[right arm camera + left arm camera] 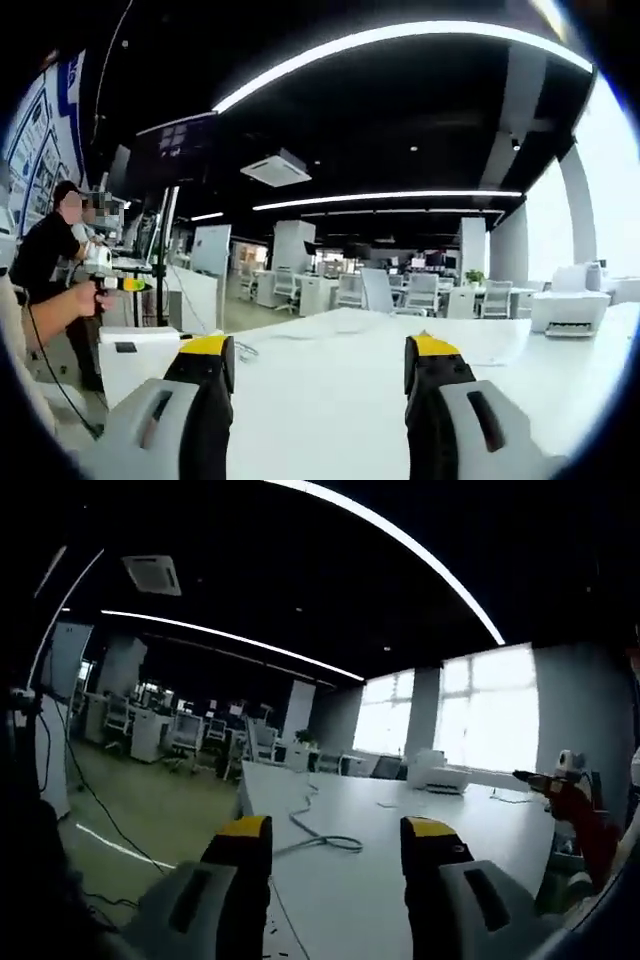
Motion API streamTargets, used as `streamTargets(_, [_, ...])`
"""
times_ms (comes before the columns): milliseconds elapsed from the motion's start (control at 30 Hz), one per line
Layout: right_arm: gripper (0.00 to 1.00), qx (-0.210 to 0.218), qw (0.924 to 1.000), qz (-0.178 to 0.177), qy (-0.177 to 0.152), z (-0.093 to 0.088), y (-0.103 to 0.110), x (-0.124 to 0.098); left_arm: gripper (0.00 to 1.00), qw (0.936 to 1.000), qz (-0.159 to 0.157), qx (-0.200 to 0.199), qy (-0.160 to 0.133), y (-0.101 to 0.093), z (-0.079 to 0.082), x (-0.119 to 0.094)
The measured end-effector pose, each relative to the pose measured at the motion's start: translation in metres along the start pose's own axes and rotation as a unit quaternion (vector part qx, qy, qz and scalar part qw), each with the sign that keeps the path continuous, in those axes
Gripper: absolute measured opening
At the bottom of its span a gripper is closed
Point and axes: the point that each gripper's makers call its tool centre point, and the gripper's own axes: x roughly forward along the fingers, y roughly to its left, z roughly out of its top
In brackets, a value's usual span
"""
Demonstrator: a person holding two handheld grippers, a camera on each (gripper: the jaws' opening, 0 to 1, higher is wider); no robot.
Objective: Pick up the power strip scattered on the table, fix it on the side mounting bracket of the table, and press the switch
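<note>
A long white table is stretching away from both grippers across an open office with rows of desks and chairs behind it. In the left gripper view, the left gripper is hovering above the table's near edge, its yellow-tipped jaws standing well apart with nothing between them. Beyond the jaws, a grey cable is lying looped on the tabletop, well apart from the gripper; the power strip itself cannot be made out with certainty, since the cable's far end is too small and blurred to read. A white printer-like box is sitting farther back near the bright windows. At the right edge, a red-sleeved arm is holding another handheld device, partly cut off. In the right gripper view, the right gripper is likewise hanging over the bare white table with its jaws spread and empty. To the left, a person in dark clothing is standing beside a white cabinet.
</note>
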Motion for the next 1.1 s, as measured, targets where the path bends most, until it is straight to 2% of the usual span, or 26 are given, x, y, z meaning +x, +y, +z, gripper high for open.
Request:
streamTargets(67, [0.65,0.017,0.9998,-0.001,-0.01,0.001,0.0,-0.004,0.58,1.0,0.0,0.003,0.006,-0.009,-0.001,-0.001])
streamTargets(100, [0.65,0.024,0.9996,-0.001,-0.016,0.001,0.0,-0.006,0.59,0.9997,0.001,0.012,0.02,-0.015,-0.005,-0.002])
streamTargets(133, [0.65,0.025,0.9995,-0.002,-0.02,0.001,0.0,-0.008,0.59,0.9993,0.005,0.029,0.021,-0.018,-0.006,-0.002])
streamTargets(233, [0.65,0.026,0.9994,-0.012,-0.02,-0.003,-0.003,-0.012,0.61,0.9988,0.006,0.045,0.017,-0.032,-0.006,-0.003])
streamTargets(433, [0.64,0.032,0.9991,-0.022,-0.015,-0.015,-0.009,-0.022,0.6,0.999,-0.012,0.042,-0.005,-0.055,0.003,-0.01])
streamTargets(633, [0.64,0.039,0.9989,-0.024,-0.008,-0.023,-0.013,-0.027,0.6,0.9993,-0.007,0.035,-0.012,-0.061,-0.005,-0.007])
streamTargets(833, [0.63,0.026,0.9988,-0.04,0.014,-0.037,-0.019,-0.035,0.6,0.9993,0.008,0.032,-0.019,-0.062,-0.017,-0.006])
streamTargets(1000, [0.63,0.036,0.9979,-0.048,0.024,-0.051,-0.021,-0.044,0.6,0.9995,0.019,0.023,0.001,-0.059,-0.039,-0.005])
streamTargets(1100, [0.63,0.047,0.9975,-0.045,0.028,-0.056,-0.019,-0.046,0.61,0.9997,0.014,0.018,0.012,-0.061,-0.044,-0.004])
